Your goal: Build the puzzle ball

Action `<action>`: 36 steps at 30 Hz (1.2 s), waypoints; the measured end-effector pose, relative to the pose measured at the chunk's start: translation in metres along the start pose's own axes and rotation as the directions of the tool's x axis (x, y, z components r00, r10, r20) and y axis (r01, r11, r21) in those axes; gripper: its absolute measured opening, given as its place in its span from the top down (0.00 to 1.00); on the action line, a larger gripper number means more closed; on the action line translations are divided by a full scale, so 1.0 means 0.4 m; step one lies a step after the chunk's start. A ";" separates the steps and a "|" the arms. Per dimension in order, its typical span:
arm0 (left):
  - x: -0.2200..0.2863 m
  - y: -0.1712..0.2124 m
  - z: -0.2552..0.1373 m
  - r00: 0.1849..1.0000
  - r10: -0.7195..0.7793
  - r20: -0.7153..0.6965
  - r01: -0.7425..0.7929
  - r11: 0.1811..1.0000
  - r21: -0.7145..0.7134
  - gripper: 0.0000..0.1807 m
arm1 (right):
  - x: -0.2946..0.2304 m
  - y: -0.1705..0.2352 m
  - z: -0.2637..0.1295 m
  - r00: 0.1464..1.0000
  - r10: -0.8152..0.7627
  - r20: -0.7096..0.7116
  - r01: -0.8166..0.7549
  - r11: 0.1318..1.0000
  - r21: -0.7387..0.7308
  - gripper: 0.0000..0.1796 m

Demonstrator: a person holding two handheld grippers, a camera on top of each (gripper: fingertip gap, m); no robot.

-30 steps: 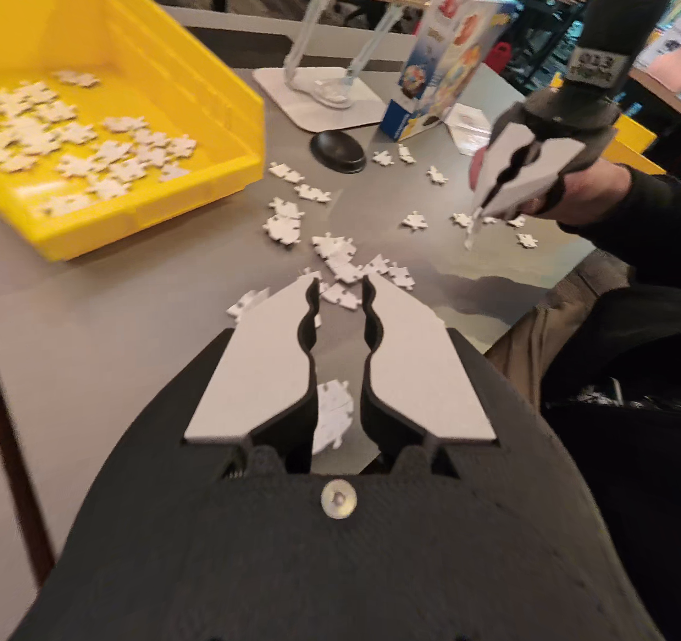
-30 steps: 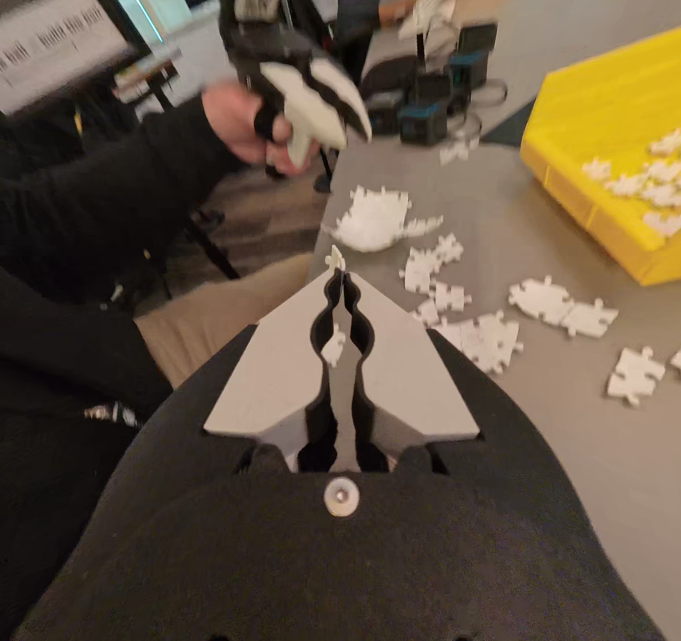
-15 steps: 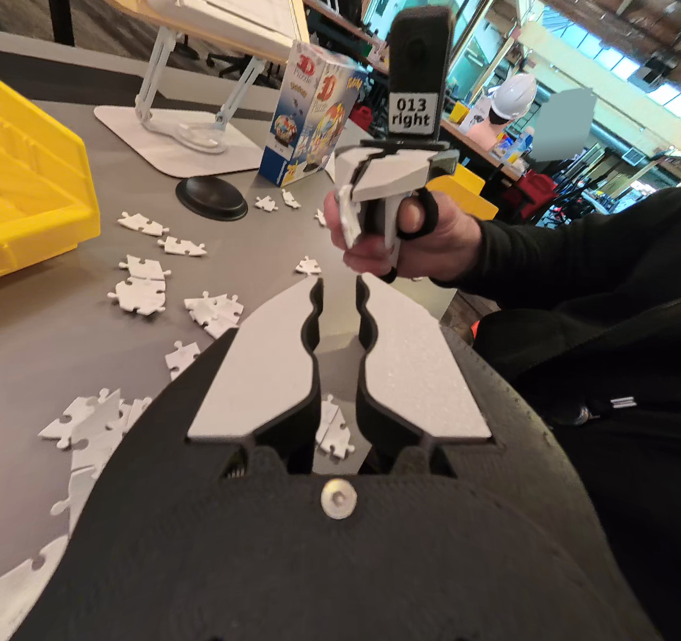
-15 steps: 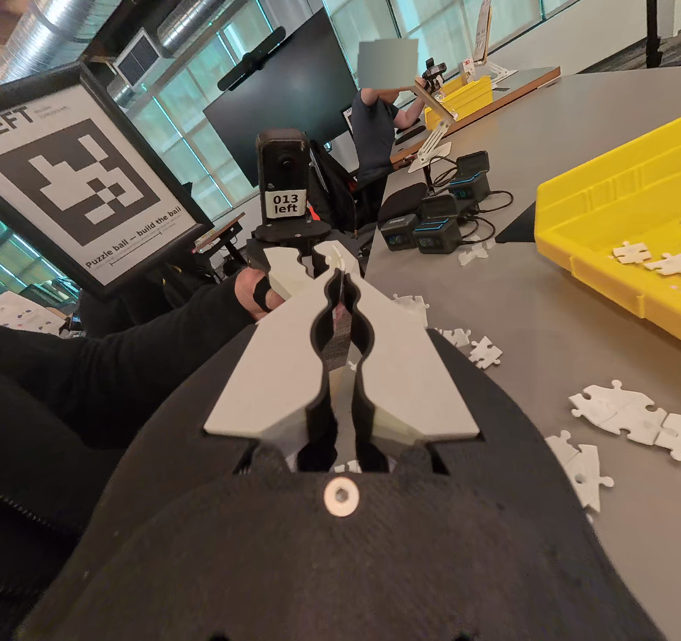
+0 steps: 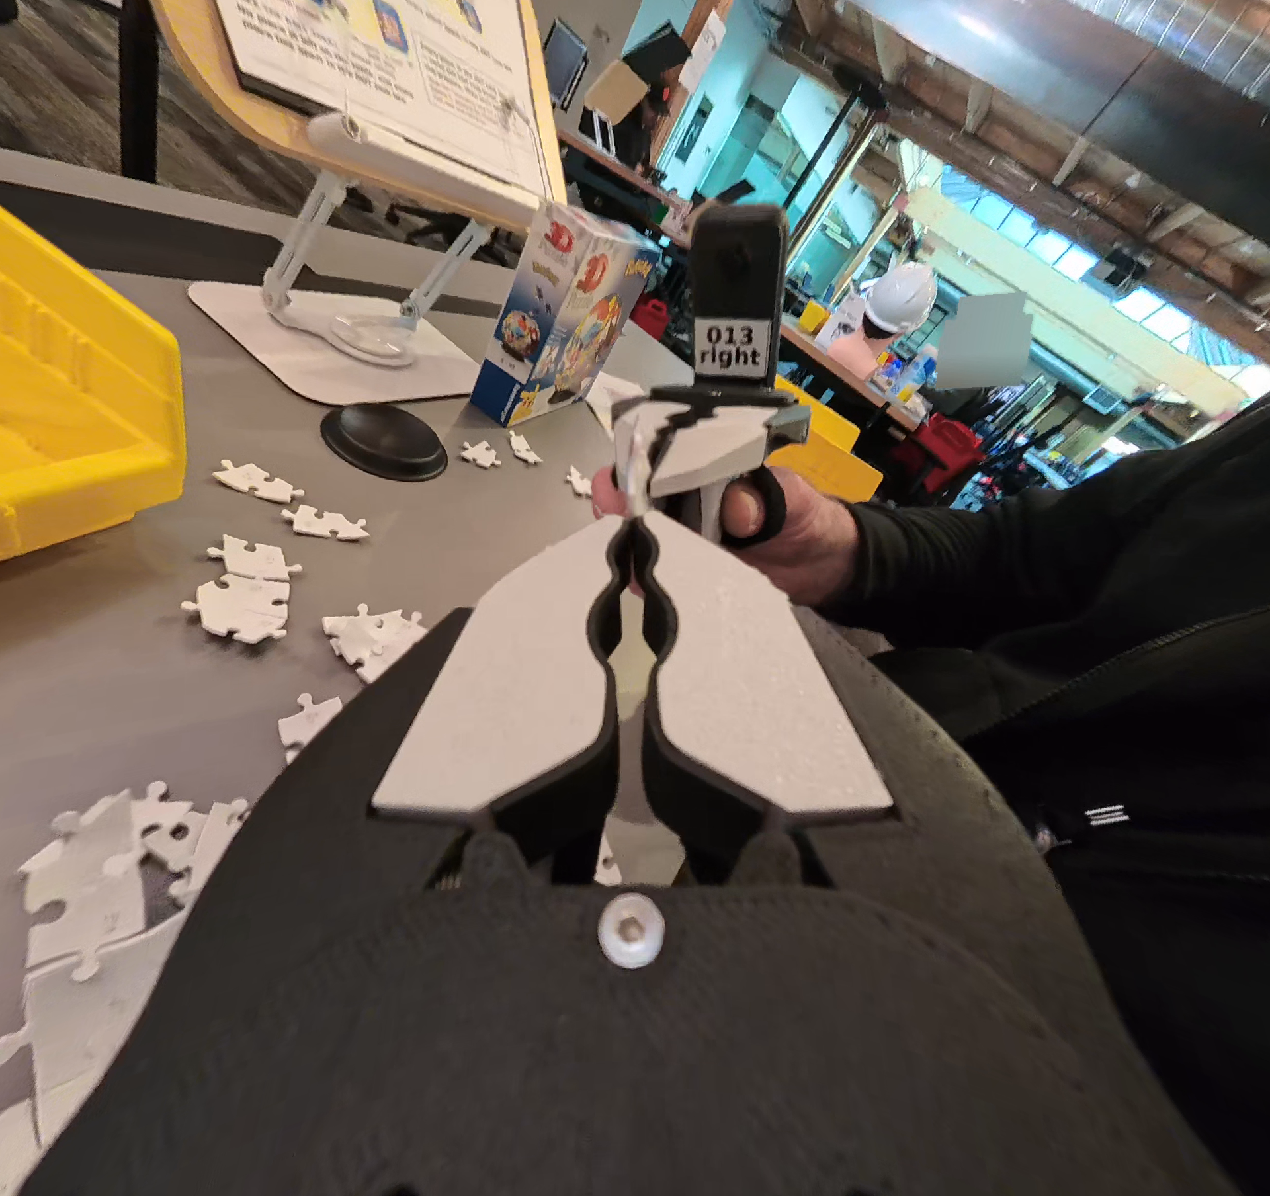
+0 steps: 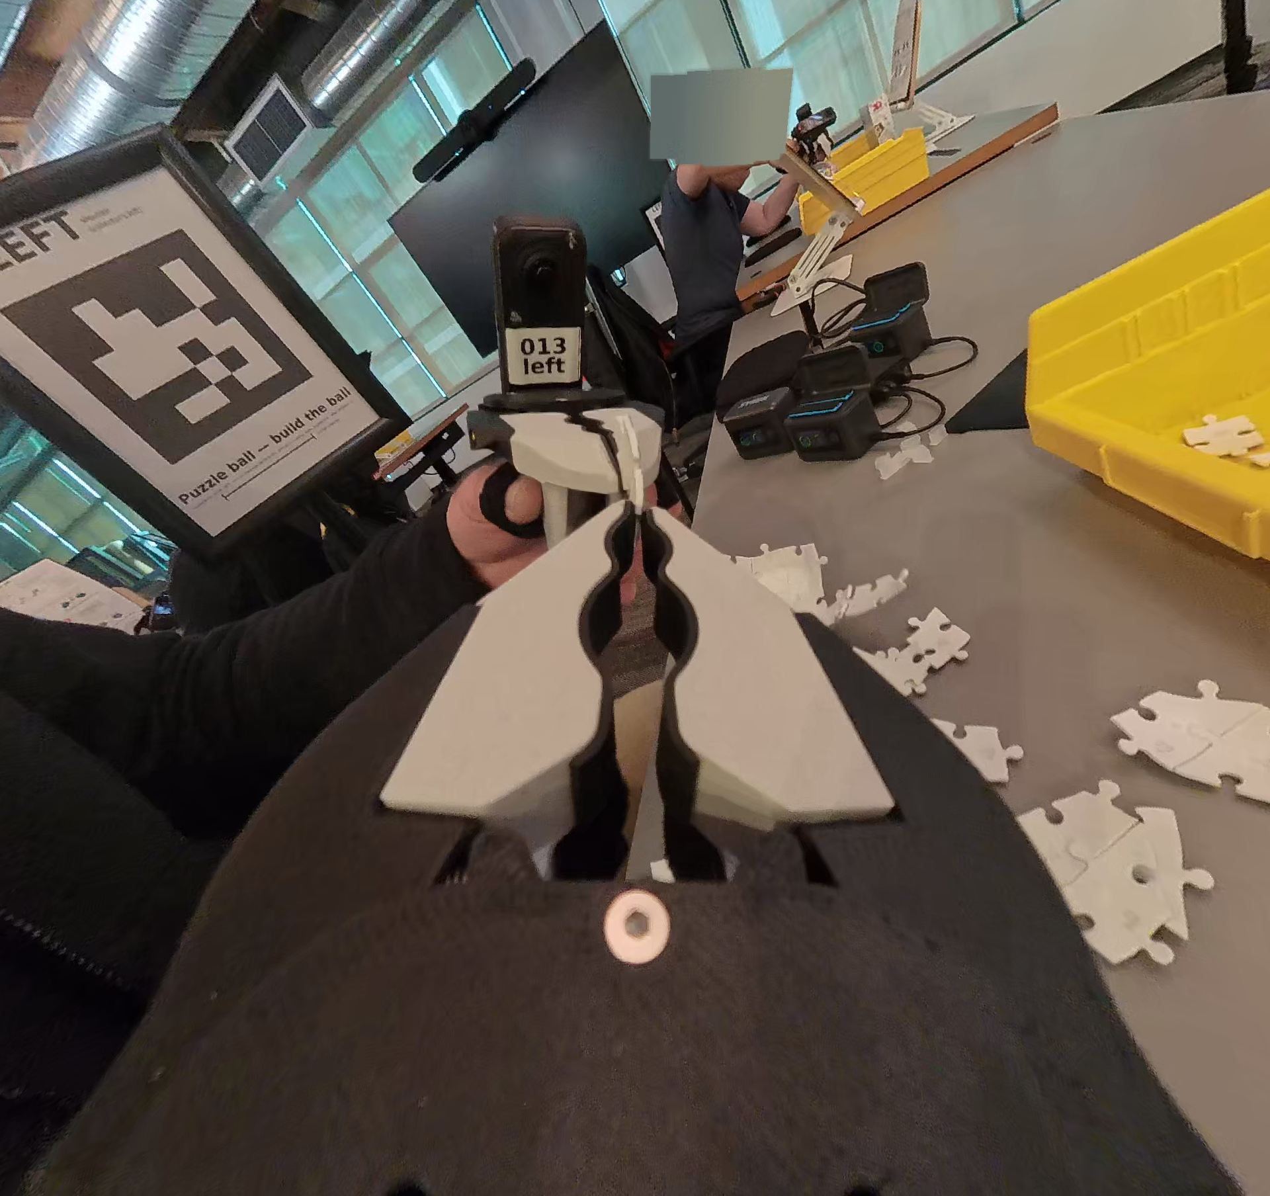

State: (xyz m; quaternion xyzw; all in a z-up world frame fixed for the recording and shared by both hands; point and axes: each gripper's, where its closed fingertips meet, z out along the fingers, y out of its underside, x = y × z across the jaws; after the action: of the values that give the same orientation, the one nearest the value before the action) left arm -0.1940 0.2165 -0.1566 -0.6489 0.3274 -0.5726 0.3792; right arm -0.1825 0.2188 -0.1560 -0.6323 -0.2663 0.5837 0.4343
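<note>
Left wrist view: we're closing the left tool (image 5: 633, 531) on the puzzle piece (image 5: 636, 472) that the right tool (image 5: 642, 448) is pinching above the counter (image 5: 447, 544) edge; earlier its jaws gaped. Handover's starting.

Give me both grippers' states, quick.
Left gripper: shut on the white puzzle piece, at its tips.
Right gripper: shut on the same piece, held edge-on between the two.
</note>
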 end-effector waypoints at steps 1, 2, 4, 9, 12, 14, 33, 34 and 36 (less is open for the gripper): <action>0.002 0.001 -0.002 1.000 -0.005 -0.011 0.005 1.000 -0.006 1.00 | 0.000 0.006 -0.002 1.000 -0.001 -0.007 0.001 1.000 -0.003 1.00; 0.000 0.012 -0.001 1.000 0.009 -0.001 -0.009 0.999 -0.036 1.00 | 0.000 0.013 -0.003 1.000 0.002 -0.008 -0.002 1.000 -0.009 1.00; 0.002 0.010 -0.001 1.000 0.000 -0.013 0.000 1.000 -0.019 1.00 | -0.001 0.023 -0.004 1.000 0.016 -0.002 -0.016 1.000 -0.010 1.00; -0.001 -0.006 -0.002 0.999 -0.040 -0.032 0.042 0.998 0.042 1.00 | -0.006 0.052 0.016 1.000 0.017 -0.007 -0.018 0.999 -0.033 1.00; -0.003 -0.009 -0.003 0.999 -0.037 -0.023 0.038 0.998 0.043 1.00 | -0.009 0.056 0.028 1.000 0.019 -0.004 -0.019 0.999 -0.027 1.00; -0.011 -0.017 -0.016 1.000 -0.020 0.004 0.020 0.998 0.056 0.98 | -0.007 0.049 0.028 1.000 0.030 0.000 -0.030 0.999 -0.016 1.00; -0.027 0.018 -0.055 0.999 -0.021 0.025 0.023 0.995 -0.094 0.99 | 0.001 -0.003 0.106 0.986 -0.159 0.049 0.166 0.963 -0.213 0.94; -0.031 0.015 -0.059 0.999 -0.016 0.039 0.020 0.995 -0.100 0.99 | -0.002 0.001 0.121 0.985 -0.152 0.083 0.168 0.954 -0.250 0.97; -0.038 0.018 -0.068 0.998 -0.020 0.052 0.026 0.992 -0.126 0.99 | 0.001 0.004 0.147 0.979 -0.164 0.121 0.194 0.934 -0.302 0.99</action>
State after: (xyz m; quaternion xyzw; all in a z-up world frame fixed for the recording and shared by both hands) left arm -0.2228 0.2227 -0.1687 -0.6896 0.3458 -0.5385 0.3389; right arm -0.2399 0.2325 -0.1543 -0.6378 -0.4318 0.5214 0.3674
